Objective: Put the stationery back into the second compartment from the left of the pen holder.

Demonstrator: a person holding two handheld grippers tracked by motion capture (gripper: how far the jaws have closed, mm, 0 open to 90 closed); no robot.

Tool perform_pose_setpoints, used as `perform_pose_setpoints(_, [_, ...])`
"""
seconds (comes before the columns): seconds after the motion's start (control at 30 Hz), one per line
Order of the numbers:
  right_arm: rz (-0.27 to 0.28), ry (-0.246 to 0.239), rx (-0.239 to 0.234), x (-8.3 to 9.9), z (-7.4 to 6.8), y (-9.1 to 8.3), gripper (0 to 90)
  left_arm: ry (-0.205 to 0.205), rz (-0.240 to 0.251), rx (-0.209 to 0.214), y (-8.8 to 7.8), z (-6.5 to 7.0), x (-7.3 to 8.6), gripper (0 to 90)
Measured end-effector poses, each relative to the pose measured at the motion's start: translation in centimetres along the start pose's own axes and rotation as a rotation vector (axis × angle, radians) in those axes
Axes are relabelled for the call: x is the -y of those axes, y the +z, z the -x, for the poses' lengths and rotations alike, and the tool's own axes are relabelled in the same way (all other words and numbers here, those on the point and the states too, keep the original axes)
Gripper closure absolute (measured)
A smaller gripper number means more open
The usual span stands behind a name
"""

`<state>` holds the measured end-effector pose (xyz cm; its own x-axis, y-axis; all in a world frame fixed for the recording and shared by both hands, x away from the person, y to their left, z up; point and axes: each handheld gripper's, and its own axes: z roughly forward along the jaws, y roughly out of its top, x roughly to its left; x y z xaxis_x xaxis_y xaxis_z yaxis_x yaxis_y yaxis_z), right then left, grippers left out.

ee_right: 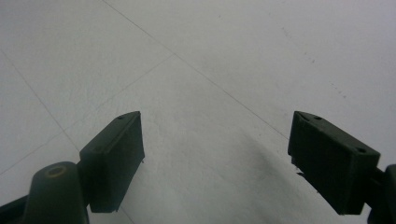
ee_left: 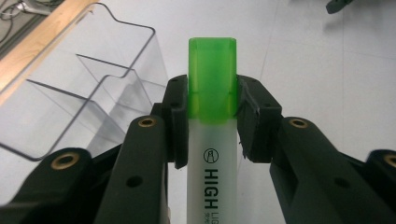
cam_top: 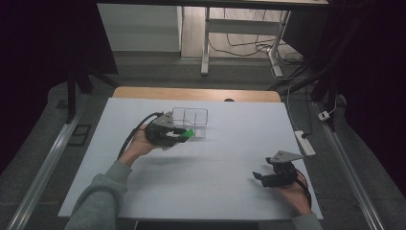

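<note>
Carrying is the step in hand: the left gripper [ee_left: 212,100] is clamped on a green-capped highlighter [ee_left: 212,88], pads pressing at the joint of cap and white barrel. In the high view the marker sits at centre frame, cap end just beside the clear divided organizer [cam_top: 190,120]. Next move, by judgement, calls for lifting the cap over the rim and lining it up with one compartment. The left hand [cam_top: 141,143] is raised above the white table [cam_top: 215,167]; the right gripper [cam_top: 268,177] rests at lower right, jaws wide apart and empty.
</note>
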<state>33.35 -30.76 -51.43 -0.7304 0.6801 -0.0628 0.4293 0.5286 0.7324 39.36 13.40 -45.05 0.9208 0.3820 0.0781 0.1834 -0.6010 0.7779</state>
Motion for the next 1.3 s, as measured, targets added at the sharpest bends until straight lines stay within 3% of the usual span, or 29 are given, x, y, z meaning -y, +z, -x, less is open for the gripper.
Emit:
perform_pose_setpoints(0.63, [-0.001, 0.000, 0.002, 0.0, 0.0, 0.0, 18.5, -0.035, 0.065, -0.046, -0.8, -0.3, 0.0, 66.0])
perform_pose_setpoints(0.97, [0.012, 0.004, 0.006, -0.1, 0.1, -0.2, 18.6, -0.047, 0.146, -0.103, -1.6, -0.3, -1.1, 66.1])
perform_pose_setpoints(1.3, [0.015, 0.007, 0.004, -0.1, 0.0, -0.2, 18.5, -0.109, 0.236, -0.116, -1.5, -1.5, -2.7, 66.1])
